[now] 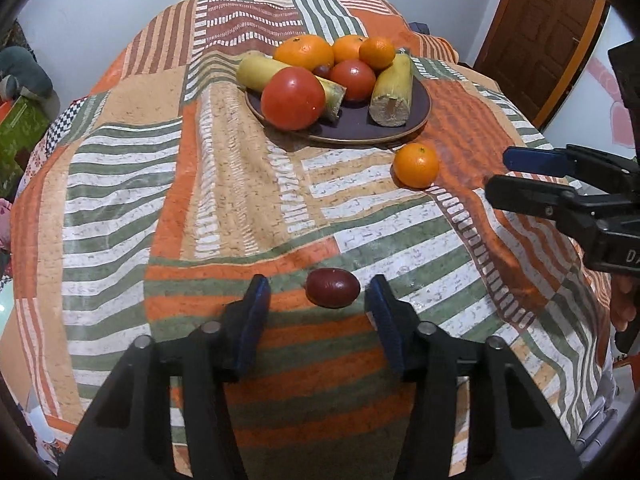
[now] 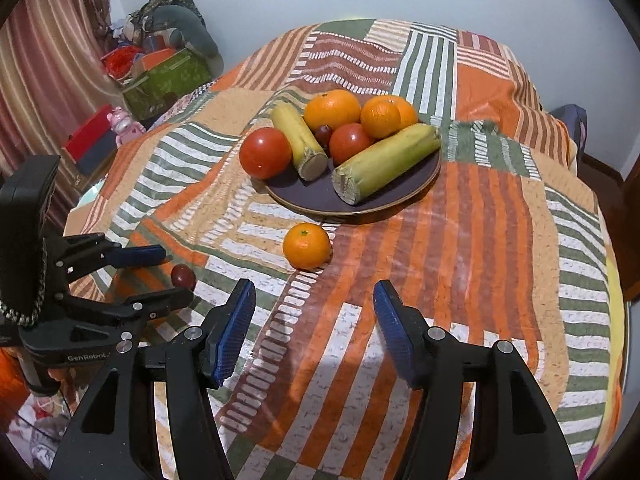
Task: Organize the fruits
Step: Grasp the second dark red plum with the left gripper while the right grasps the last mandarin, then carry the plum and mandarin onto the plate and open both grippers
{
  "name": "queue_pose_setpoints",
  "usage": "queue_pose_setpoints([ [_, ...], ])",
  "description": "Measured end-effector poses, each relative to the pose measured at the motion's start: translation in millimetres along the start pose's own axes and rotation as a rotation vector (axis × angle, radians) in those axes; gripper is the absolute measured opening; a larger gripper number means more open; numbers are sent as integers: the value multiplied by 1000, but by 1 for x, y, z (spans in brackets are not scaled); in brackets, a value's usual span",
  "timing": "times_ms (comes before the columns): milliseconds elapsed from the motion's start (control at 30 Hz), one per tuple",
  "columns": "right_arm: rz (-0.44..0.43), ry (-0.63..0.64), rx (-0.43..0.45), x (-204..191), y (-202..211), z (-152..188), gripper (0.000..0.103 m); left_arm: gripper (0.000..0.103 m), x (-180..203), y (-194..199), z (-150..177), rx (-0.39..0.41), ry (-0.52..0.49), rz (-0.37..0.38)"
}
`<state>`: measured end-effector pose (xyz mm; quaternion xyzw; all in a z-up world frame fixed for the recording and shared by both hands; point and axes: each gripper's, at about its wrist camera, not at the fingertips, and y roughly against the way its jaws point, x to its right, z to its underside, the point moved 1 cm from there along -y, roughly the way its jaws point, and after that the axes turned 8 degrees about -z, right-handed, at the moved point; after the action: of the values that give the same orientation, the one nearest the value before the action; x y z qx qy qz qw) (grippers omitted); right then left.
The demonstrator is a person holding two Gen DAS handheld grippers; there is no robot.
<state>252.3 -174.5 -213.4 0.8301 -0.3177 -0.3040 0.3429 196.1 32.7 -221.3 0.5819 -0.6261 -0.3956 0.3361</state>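
A small dark red fruit [image 1: 333,288] lies on the patchwork cloth between the blue pads of my left gripper [image 1: 318,292], which is open; the right pad is very near it, the left pad clearly apart. The right wrist view shows the same fruit [image 2: 183,276] between the left gripper's fingers [image 2: 176,275]. A loose orange [image 2: 307,246] sits just beyond my right gripper [image 2: 314,292], which is open and holds nothing. Behind it, a dark plate [image 2: 360,210] holds two tomatoes, several oranges, two yellow-green cane pieces and a small dark fruit. The left wrist view also shows the plate [image 1: 360,138], the orange [image 1: 416,165] and the right gripper [image 1: 500,174].
The cloth hangs over the table's rounded edges on every side. A green box [image 2: 168,78], cushions and a striped curtain [image 2: 48,60] stand off to the left. A wooden door [image 1: 536,36] is at the back right. A person's hand [image 1: 624,300] holds the right gripper.
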Motion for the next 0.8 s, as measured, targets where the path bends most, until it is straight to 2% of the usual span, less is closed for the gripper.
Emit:
queue_pose_setpoints([
  [33,3,3,-2,0,-2,-1,58,42,0,-1,0,-2,3,3],
  [100,4,9,-7,-1,-8,-2,58,39,-1,-4,-1,-2,8,14],
  [167,2,15,-11,-1,-13,-4,58,30,1,-4,-1,1,2,36],
  [200,0,21,-13,-2,-16,-5,58,29,2,-3,-1,1,-7,41],
  [367,12,36,-39,-3,-32,-12,58,29,2,-1,-1,6,-19,46],
  [533,11,36,-79,0,-47,-18,43,29,-9,3,-7,22,8,43],
  [633,20,33,-87,2,-52,-21,39,29,-15,6,-14,36,24,35],
  [700,-10,28,-92,3,-52,-22,33,29,-18,7,-18,44,36,34],
  [800,2,45,-82,1,-49,-21,32,29,-19,9,-27,56,49,36],
])
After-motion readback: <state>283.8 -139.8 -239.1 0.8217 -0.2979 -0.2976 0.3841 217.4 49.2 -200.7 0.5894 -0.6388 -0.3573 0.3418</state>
